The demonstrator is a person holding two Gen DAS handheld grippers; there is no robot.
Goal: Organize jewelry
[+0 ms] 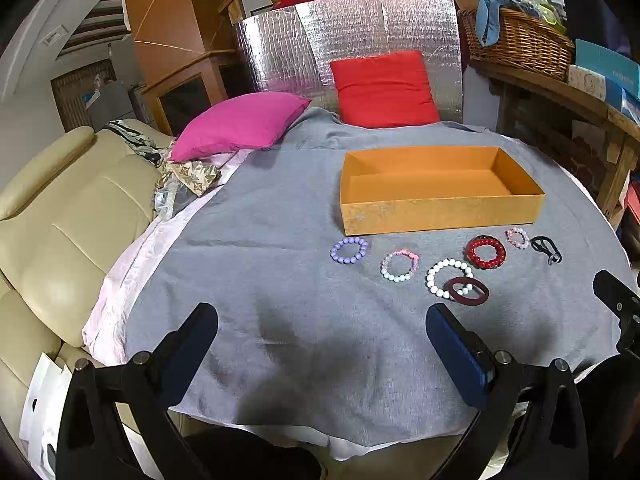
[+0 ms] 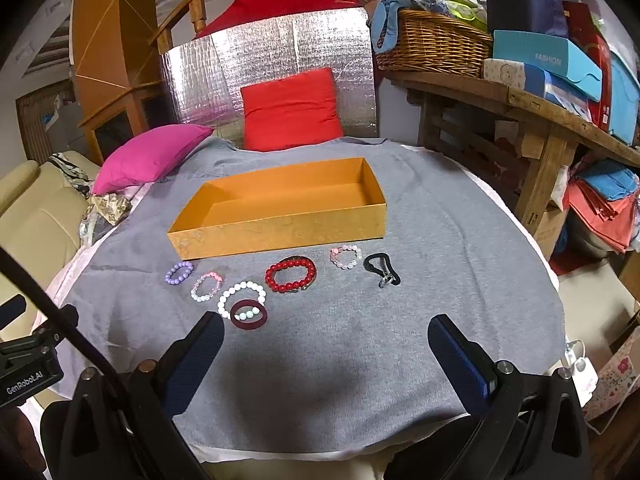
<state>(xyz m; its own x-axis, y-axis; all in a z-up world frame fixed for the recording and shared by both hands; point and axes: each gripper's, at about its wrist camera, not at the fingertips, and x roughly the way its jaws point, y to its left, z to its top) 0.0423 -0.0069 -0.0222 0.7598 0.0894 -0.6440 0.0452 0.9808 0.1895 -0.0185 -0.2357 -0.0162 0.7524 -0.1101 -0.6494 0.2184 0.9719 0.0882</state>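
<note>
An empty orange box (image 1: 440, 204) (image 2: 280, 232) stands on the grey cloth. In front of it lie a purple bead bracelet (image 1: 349, 250) (image 2: 179, 273), a pink and white one (image 1: 400, 265) (image 2: 206, 286), a white bead bracelet (image 1: 436, 280) (image 2: 226, 298) with a dark red ring (image 1: 468, 290) (image 2: 248, 314) lying partly over it, a red bead bracelet (image 1: 486, 253) (image 2: 291, 274), a small pale pink one (image 1: 517, 237) (image 2: 346, 257) and a black hair tie (image 1: 546, 248) (image 2: 381, 266). My left gripper (image 1: 322, 322) and right gripper (image 2: 326, 330) hover open near the cloth's front, holding nothing.
A pink pillow (image 1: 240, 126) and a red pillow (image 1: 384, 90) rest behind the box against a silver foil panel (image 1: 348, 24). A beige sofa (image 1: 60, 216) sits left. A wooden shelf (image 2: 520, 100) with a wicker basket (image 2: 436, 44) and boxes stands right.
</note>
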